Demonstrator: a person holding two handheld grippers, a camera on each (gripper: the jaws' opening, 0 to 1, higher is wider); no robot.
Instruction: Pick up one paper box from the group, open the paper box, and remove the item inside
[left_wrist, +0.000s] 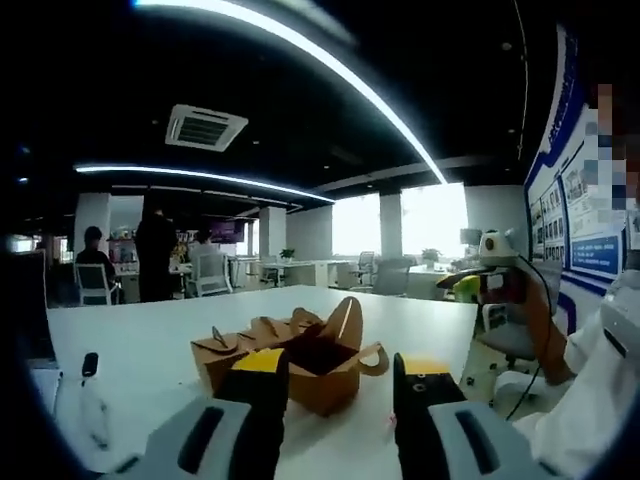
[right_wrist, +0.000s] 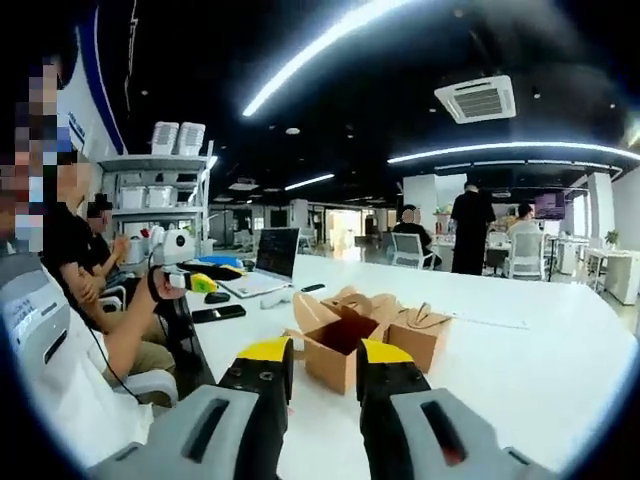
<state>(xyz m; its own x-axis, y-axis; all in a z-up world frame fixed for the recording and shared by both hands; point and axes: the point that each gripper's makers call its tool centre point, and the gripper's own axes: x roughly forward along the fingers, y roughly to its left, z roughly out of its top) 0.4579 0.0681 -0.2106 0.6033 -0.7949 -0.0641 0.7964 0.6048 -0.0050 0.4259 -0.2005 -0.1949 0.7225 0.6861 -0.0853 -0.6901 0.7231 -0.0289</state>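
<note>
At the left edge of the desk (left_wrist: 150, 350), in the left gripper view, we saw a dark pen-like object (left_wrist: 89, 365) lying well apart from the action, out of the way. Moving right, the paper boxes (left_wrist: 290, 365) sat grouped together near the desk's middle, touching one another, and the nearest one had its flaps already spread, its dark inside facing us, which we judged left the opening step largely done. Our left gripper (left_wrist: 335, 385) hung just in front of that box with its jaws spread and nothing between them, likely lined up to steady the carton. In the right gripper view, a laptop (right_wrist: 268, 262) and a phone (right_wrist: 218, 313) rested toward the desk's far left edge, beside seated people. The open box (right_wrist: 345, 350) stood nearest us, flaps up, with a closed box (right_wrist: 425, 335) touching it on the right. Our right gripper (right_wrist: 325, 372) pointed straight at the open mouth, jaws narrowly parted and empty, apparently poised to reach in. What lay inside we could not tell; it was too dark.
</note>
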